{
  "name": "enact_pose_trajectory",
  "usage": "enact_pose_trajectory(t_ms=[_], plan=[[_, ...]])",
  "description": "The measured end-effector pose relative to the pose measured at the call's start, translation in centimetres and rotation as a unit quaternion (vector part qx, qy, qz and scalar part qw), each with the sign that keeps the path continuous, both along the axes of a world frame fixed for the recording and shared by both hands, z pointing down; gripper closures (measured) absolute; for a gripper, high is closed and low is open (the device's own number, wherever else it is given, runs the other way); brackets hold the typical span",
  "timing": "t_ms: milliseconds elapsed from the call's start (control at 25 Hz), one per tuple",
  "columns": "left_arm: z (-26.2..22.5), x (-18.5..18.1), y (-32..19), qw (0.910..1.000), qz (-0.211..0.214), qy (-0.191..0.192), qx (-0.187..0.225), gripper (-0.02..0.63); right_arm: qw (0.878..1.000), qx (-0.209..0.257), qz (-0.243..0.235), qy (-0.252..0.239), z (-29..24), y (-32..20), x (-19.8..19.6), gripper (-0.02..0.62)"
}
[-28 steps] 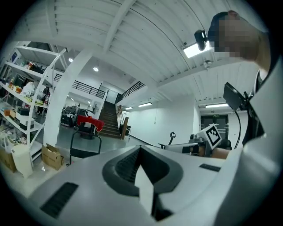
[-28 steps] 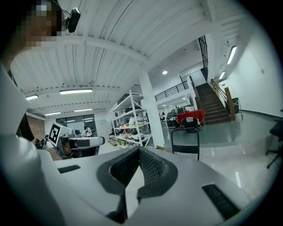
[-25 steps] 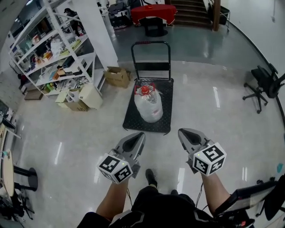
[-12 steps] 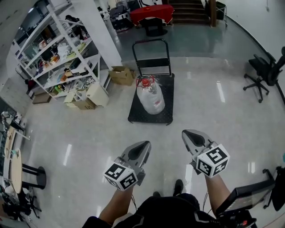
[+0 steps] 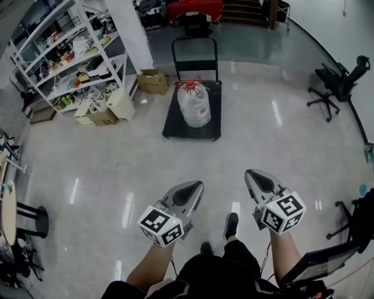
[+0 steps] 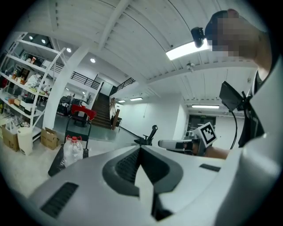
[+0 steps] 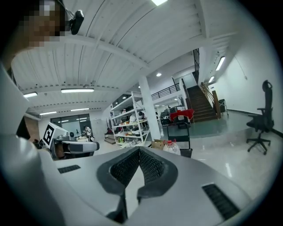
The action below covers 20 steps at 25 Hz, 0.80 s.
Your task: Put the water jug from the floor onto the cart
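A clear water jug with a red cap stands upright on a black flat cart, about the middle of its deck, with bare deck showing at the near edge and along both sides. The cart's upright handle rises at the deck's far edge, behind the jug. The cart sits on a glossy pale floor, well ahead of the person. A brown cardboard box lies on the floor just beside the cart's far left corner. Farther left, white shelves full of small items run along the wall, with more boxes on the floor at their foot. Beyond the cart stand a red-covered table and stairs. A black office chair stands far off to the right. Nearest the camera, the person holds both tools out level, side by side, pointing toward the cart and well short of it. The left gripper has its jaws pressed together, with nothing between them. The right gripper is the same: jaws together, empty. A dark shoe shows on the floor between the two forearms.
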<state>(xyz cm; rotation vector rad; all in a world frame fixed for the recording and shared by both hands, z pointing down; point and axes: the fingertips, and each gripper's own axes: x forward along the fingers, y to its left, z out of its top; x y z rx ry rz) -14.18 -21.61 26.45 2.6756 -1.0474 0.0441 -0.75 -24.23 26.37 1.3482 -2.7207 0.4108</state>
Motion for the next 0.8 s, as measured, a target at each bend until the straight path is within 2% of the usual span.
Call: enact_pose_trajectory(t_ms=[120,200,480,600,720,800], plan=[[0.5,-1.4,3.8,0.9999,0.001,0.006,-0.009,0.604,1.0,-0.02,0.0,0.004,0.9,4.8,-1.6,0.592],[0.2,-1.7,6.1,0.9999,0.004,0.011,-0.01,0.604,1.0,-0.017,-0.009,0.014,0.4,7.7,-2.3,0.592],[-1.3,-0.3,12.9,0.9999,0.007,0.015,0.001,0.604,1.0,-0.003,-0.012,0.021,-1.2,15.0,-1.2,0.592],[-1.3,1.1,16.9,0.9999,-0.001,0.014,0.005,0.604,1.0,0.003,-0.017,0.011,-0.5,18.5,0.2,0.592],[-1.6,3.9,20.9,0.9995,-0.01,0.029,0.006,0.604,1.0,0.002,-0.028,0.008,-0.1,22.3,2.8,0.592],[-1.7,5.9,24.0,0.9997,-0.011,0.02,0.006,0.604,0.999,-0.001,-0.032,0.006,0.1,25.4,4.5,0.592]])
